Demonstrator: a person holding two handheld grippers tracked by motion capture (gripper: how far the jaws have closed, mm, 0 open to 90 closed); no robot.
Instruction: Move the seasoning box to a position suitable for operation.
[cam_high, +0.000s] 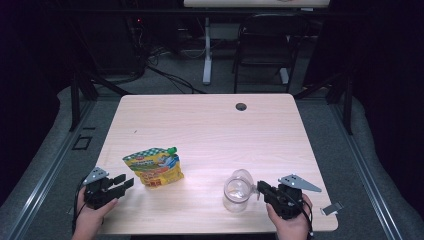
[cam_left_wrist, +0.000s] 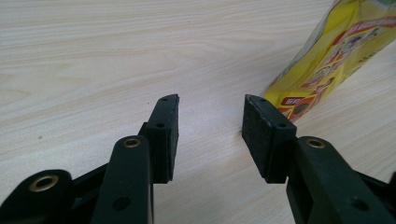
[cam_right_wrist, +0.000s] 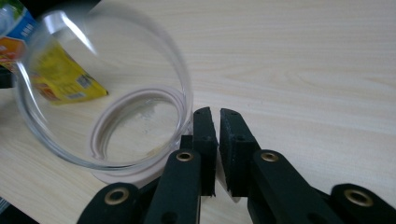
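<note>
The right gripper (cam_right_wrist: 215, 114), its fingers nearly closed on the glass pitcher's (cam_high: 237, 191) handle at the bench's (cam_high: 210, 125) five o'clock, is steadying it; next, the open-fingered left gripper (cam_left_wrist: 211, 103) needs to grasp the spouted pouch (cam_high: 154, 167) at seven o'clock.

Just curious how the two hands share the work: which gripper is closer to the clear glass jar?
The right. The right gripper sits right beside the glass jar, its jaws nearly together at the wall. The left gripper is across the table by the yellow pouch.
</note>
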